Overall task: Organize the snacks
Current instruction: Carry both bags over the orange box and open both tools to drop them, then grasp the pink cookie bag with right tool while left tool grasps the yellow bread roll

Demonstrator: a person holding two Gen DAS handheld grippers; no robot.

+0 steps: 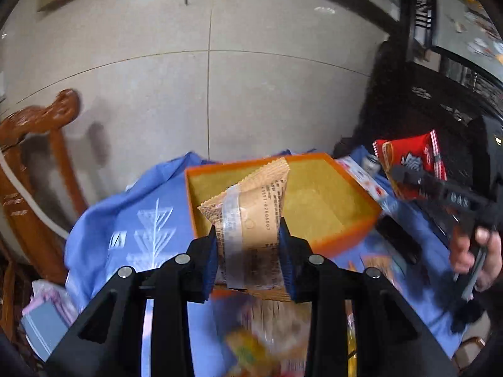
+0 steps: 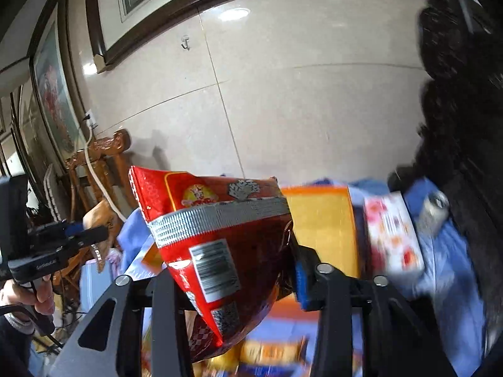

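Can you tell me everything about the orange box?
The orange box is open on top, with bright orange walls and a yellow, fuzzy-looking inside that appears empty. It sits on the blue cloth near the tiled wall. The tan snack packet in the left gripper hangs in front of it.

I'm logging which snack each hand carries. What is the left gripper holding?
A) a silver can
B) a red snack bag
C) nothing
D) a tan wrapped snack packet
D: in the left wrist view the blue pads of the left gripper press on the tan wrapped snack packet, held in front of the orange box.
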